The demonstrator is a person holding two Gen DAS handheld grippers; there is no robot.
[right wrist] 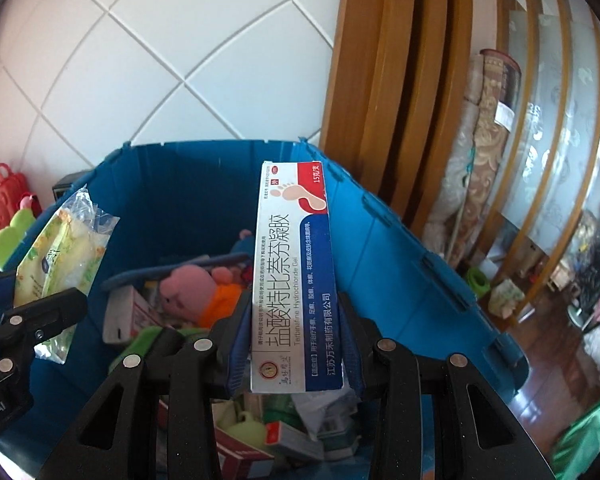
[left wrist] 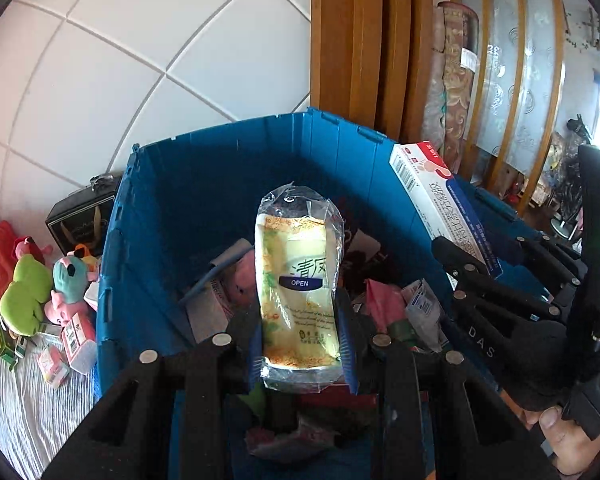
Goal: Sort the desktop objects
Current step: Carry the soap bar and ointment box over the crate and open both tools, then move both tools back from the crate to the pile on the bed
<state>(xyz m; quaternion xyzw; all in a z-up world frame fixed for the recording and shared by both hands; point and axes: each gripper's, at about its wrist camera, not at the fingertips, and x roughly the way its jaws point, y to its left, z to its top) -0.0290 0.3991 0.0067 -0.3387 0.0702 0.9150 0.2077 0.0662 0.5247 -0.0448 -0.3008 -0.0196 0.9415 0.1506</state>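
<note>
Two grippers over one blue plastic crate [left wrist: 204, 184]: left gripper [left wrist: 302, 344] clamps one clear-wrapped yellow tissue pack [left wrist: 298, 292]; right gripper [right wrist: 296, 344] clamps one white-and-blue cardboard ointment box [right wrist: 294, 280]. Both held above crate clutter.

Tissue pack [left wrist: 298, 292]: "OPEN"; med box [right wrist: 296, 284]: "Terbinafine Hydrochloride Gel".

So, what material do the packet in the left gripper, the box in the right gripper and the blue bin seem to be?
Packet: thin clear plastic film, glossy; it crinkles and glints.
Box: probably printed cardboard, smooth, with sharp folded edges.
Bin: looks like rigid moulded plastic, with ribbed walls and a slight sheen.
</note>
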